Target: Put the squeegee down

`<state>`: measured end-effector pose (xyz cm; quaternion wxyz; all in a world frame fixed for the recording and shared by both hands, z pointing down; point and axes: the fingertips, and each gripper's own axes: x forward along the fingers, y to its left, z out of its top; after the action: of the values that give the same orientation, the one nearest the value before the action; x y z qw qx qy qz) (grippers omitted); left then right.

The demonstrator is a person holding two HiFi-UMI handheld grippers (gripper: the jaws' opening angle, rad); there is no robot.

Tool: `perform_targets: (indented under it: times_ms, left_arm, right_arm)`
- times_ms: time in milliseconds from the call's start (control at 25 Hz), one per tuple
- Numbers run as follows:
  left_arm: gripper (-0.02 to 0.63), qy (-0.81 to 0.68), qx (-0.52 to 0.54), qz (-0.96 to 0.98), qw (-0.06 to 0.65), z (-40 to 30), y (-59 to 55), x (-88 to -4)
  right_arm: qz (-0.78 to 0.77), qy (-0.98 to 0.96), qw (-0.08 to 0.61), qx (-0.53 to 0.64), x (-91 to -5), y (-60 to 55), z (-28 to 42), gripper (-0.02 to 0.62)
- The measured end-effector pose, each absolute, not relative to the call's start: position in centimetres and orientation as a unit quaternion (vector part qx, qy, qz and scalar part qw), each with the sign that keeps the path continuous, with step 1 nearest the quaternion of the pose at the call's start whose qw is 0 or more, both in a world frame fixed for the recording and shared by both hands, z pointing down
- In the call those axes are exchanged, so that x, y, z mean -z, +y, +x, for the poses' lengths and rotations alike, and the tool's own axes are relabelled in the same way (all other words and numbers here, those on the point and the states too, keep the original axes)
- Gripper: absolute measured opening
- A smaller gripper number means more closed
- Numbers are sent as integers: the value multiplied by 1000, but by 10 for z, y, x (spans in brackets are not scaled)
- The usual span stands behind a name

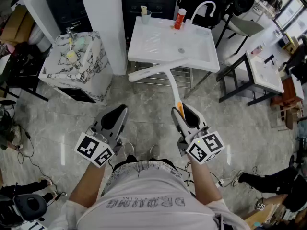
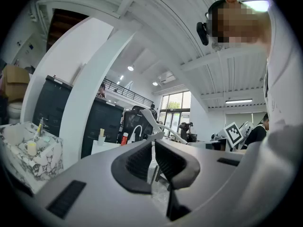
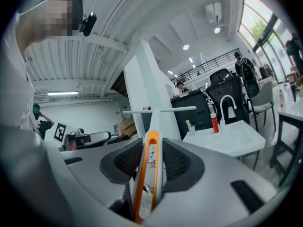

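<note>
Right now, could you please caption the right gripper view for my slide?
Right gripper shut on the squeegee handle, blade crosswise ahead, white sink beyond.

the squeegee [image 1: 168, 75] handle's near end is hidden inside the right hand-held gripper [image 1: 181, 108]; bottle [image 1: 180, 18] label unreadable.

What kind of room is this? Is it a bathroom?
Probably not a real bathroom: more like a big workshop or test room. A white sink stands on a bare metal frame, a marbled washstand sits beside a pillar, and loose cables lie on the floor.
</note>
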<state>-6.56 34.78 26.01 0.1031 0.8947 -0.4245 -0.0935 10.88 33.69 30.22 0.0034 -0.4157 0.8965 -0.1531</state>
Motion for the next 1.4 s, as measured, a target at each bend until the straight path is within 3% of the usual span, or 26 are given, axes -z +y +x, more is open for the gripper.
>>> perform_targets:
  times_ms: [840,1400]
  left_arm:
    - [34,-424,85,896,103,-58,348,-261]
    - [34,-446,81,886,94,-10,349,-266]
  right_arm:
    - [-410,898,9,161,-306,334,111,141]
    - [-390,906,12,166,-318,330,160,141]
